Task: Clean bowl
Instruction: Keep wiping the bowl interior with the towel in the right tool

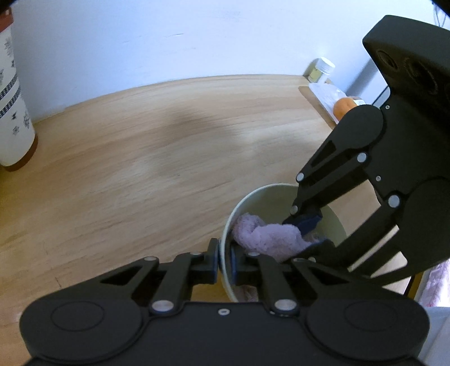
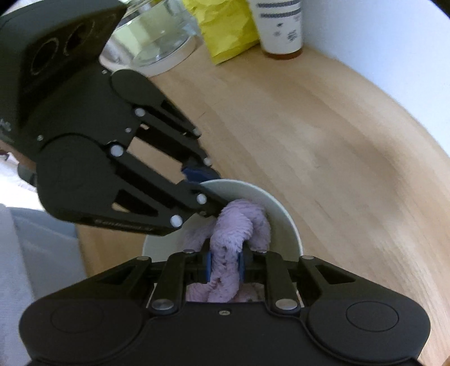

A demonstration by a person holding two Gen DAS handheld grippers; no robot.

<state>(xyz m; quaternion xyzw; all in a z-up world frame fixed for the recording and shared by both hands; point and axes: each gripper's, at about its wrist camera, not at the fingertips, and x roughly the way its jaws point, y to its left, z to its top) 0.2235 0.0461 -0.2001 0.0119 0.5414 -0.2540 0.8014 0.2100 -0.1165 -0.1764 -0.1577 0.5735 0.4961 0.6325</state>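
The left tongs [image 1: 224, 260] are pinched on the near wall of the pale green bowl [image 1: 270, 197], one blue pad outside the rim and one inside, with the thin wall squeezed between them. The right tongs [image 2: 224, 266] reach down into the bowl and pinch a fold of the lilac terry cloth [image 2: 233, 233] between their blue pads; no earlier picture shows how their gap has changed. The rest of the cloth lies bunched against the bowl's inner wall and floor.

The bowl stands on the light wooden bench [image 1: 157, 157], near its front edge. Well away from the bowl, a tall white cup with a dark printed pattern and a brown base [image 2: 278, 25] stands by the white wall. Next to it in the right wrist view are a crumpled yellow bag [image 2: 225, 31] and a clear glass bowl [image 2: 157, 36]. At the bench's other end lie an orange fruit [image 1: 344, 108] and a small white-capped jar [image 1: 322, 69].
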